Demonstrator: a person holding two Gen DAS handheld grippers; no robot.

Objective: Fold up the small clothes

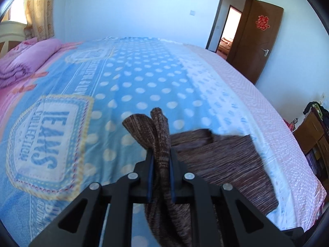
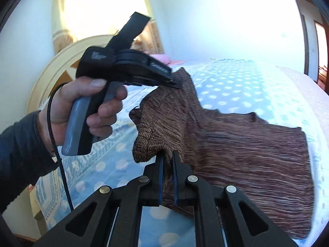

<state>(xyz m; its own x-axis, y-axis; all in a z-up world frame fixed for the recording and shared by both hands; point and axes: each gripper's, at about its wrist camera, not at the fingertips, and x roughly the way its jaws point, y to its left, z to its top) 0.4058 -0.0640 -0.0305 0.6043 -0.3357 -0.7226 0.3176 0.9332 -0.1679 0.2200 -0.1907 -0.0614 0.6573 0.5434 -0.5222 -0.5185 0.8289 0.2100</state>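
A small brown knitted garment [image 1: 222, 164] lies partly on the blue polka-dot bedspread [image 1: 144, 78]. My left gripper [image 1: 160, 154] is shut on one bunched corner of it, lifted above the bed. In the right wrist view the garment [image 2: 246, 148] spreads to the right, and my right gripper [image 2: 168, 158] is shut on another corner of it. The left gripper [image 2: 176, 85] also shows there, held by a hand, pinching the garment's far upper corner. The stretch of cloth between the two grippers hangs off the bed.
A folded pink quilt [image 1: 30, 59] lies at the head of the bed. A brown door [image 1: 261, 39] stands open at the far right, and a wooden cabinet [image 1: 312, 135] stands beside the bed. A cream headboard [image 2: 55, 70] shows behind the hand.
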